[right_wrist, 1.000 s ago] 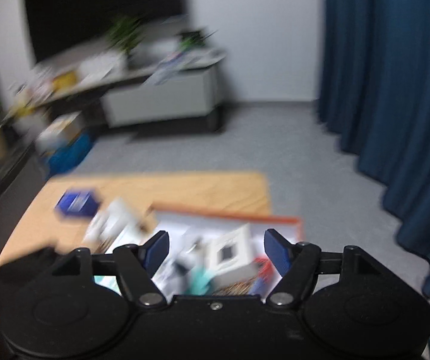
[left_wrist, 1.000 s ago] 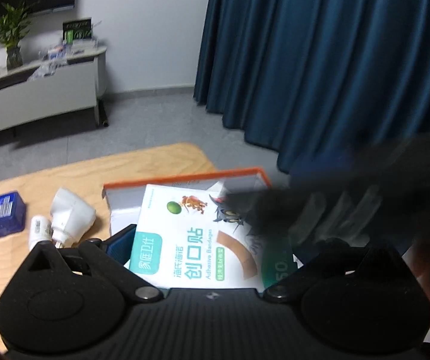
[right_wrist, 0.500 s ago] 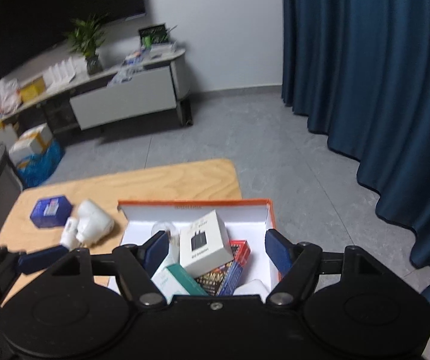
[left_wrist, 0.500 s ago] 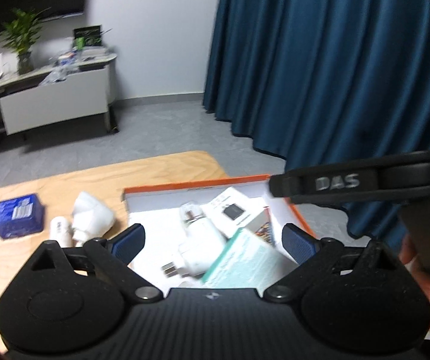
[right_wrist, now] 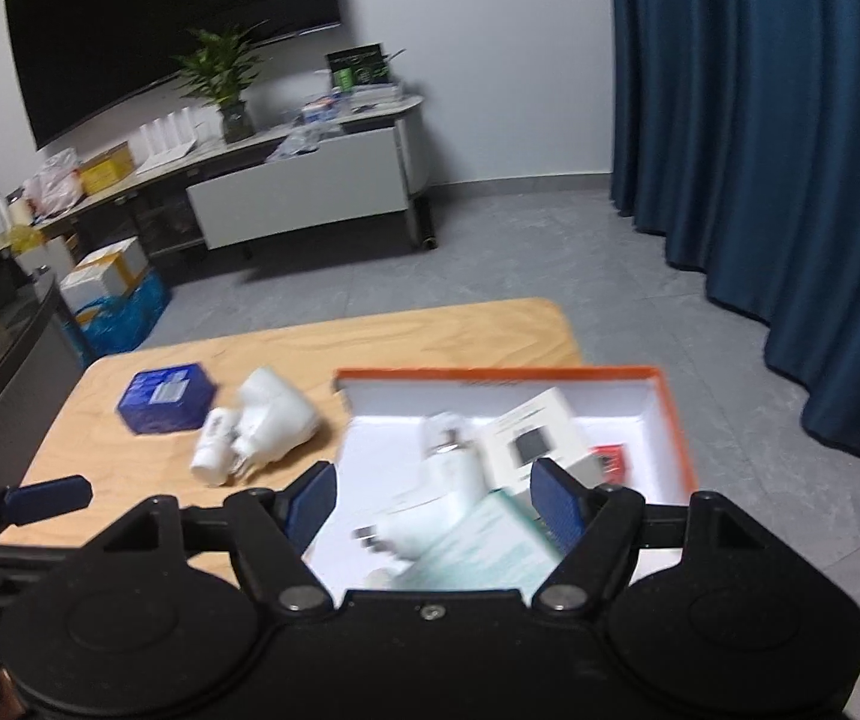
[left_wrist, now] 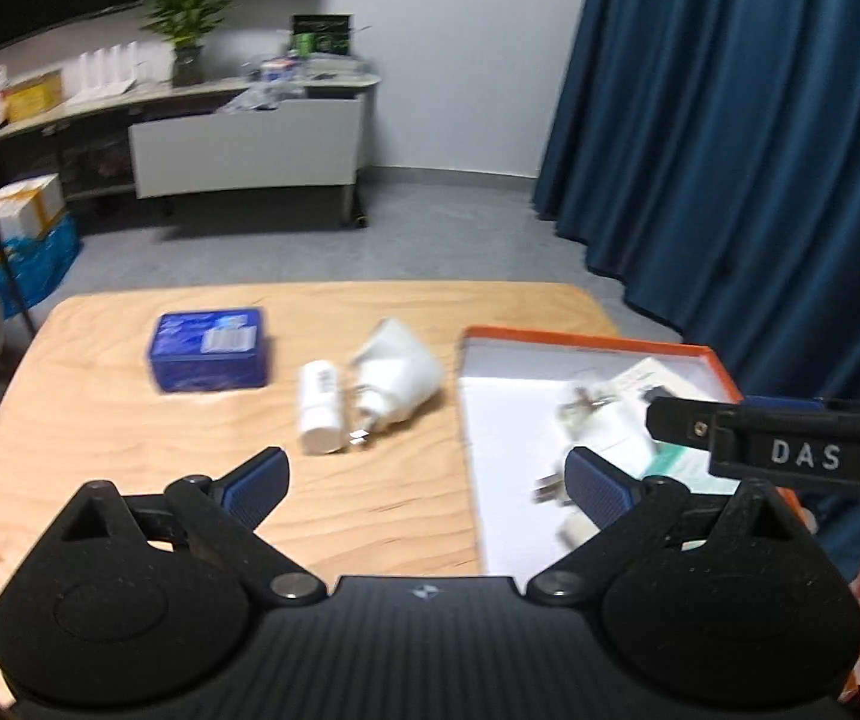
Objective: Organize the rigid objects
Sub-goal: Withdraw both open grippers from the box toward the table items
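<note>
An orange-rimmed white box (left_wrist: 598,341) (right_wrist: 667,414) sits at the right end of the wooden table (left_wrist: 100,420). Inside it lie a white plug adapter (right_wrist: 448,480), a white carton (right_wrist: 541,432), a teal bandage box (right_wrist: 490,552) and a red item (right_wrist: 610,456). On the table lie a blue tin (left_wrist: 208,348) (right_wrist: 166,396), a small white bottle (left_wrist: 322,405) (right_wrist: 214,450) and a white charger (left_wrist: 397,372) (right_wrist: 274,411). My left gripper (left_wrist: 427,483) is open and empty above the table, left of the box. My right gripper (right_wrist: 433,501) is open and empty above the box.
A low grey TV console (right_wrist: 304,204) with a plant (right_wrist: 220,78) stands at the back. Blue curtains (right_wrist: 760,150) hang to the right. Boxes and a blue bag (right_wrist: 118,294) sit on the floor at left. The right gripper crosses the left wrist view (left_wrist: 790,450).
The left gripper let go of the bandage box into the orange box, then swung left over the table. The right gripper drew back a little above the box.
</note>
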Demonstrator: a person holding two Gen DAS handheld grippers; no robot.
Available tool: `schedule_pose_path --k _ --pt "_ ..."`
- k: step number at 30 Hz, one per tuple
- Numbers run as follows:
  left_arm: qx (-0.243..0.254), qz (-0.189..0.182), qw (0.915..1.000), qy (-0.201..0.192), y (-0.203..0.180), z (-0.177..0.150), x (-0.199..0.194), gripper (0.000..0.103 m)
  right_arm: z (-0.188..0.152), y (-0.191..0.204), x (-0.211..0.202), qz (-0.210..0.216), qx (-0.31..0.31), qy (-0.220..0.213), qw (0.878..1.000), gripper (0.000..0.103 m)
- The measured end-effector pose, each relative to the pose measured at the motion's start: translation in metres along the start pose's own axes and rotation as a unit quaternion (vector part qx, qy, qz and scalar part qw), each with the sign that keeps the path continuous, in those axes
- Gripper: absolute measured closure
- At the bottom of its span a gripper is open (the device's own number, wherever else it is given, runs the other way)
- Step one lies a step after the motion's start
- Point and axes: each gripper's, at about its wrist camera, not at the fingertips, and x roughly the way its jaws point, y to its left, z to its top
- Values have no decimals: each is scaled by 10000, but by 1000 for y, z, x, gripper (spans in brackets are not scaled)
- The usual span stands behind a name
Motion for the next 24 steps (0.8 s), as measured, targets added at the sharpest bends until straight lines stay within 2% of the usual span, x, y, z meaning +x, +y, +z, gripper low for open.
schedule_pose_path --k 11,24 --pt "-300 344 9990 23 51 -7 -6 2 -6 41 14 265 -202 182 9993 18" --pt "-553 669 9962 -28 93 0 -4 2 -3 69 32 438 -371 310 9979 18"
